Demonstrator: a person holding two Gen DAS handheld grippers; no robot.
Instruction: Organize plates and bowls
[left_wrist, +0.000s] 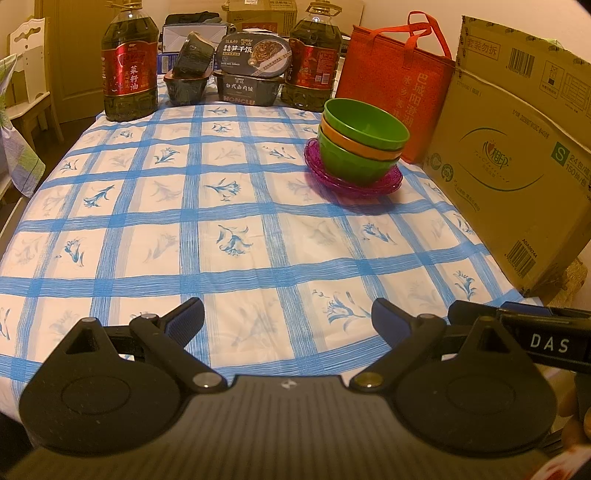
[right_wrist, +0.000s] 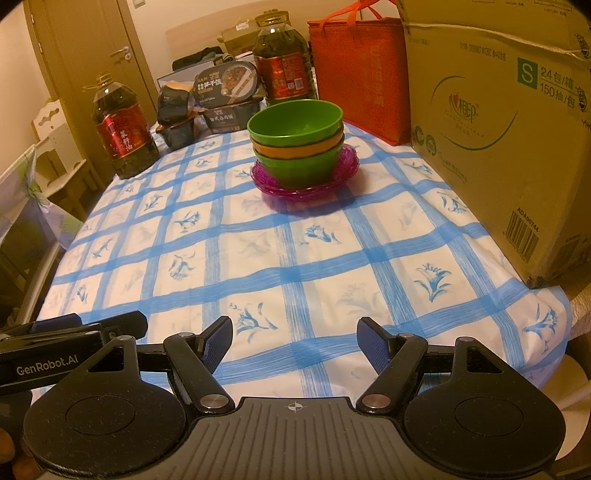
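A blue-checked tablecloth (left_wrist: 229, 221) covers the table. The stack of bowls (left_wrist: 364, 142), green over orange over green, stands upright, mouths up, on purple plates (left_wrist: 351, 184) near the cardboard box (left_wrist: 517, 155). It lies well ahead, at one o'clock from the left gripper (left_wrist: 288, 321) and twelve o'clock from the right gripper (right_wrist: 294, 341). Both grippers' jaws are spread wide over the near edge, holding nothing.

three bowls (right_wrist: 295, 142), two oil bottles (left_wrist: 129, 66), one red bag (left_wrist: 391, 85).

oil bottles (left_wrist: 129, 70) | meal boxes (left_wrist: 251, 74) | red bag (left_wrist: 391, 88) | cardboard box (left_wrist: 517, 166) | checked tablecloth (left_wrist: 221, 240)
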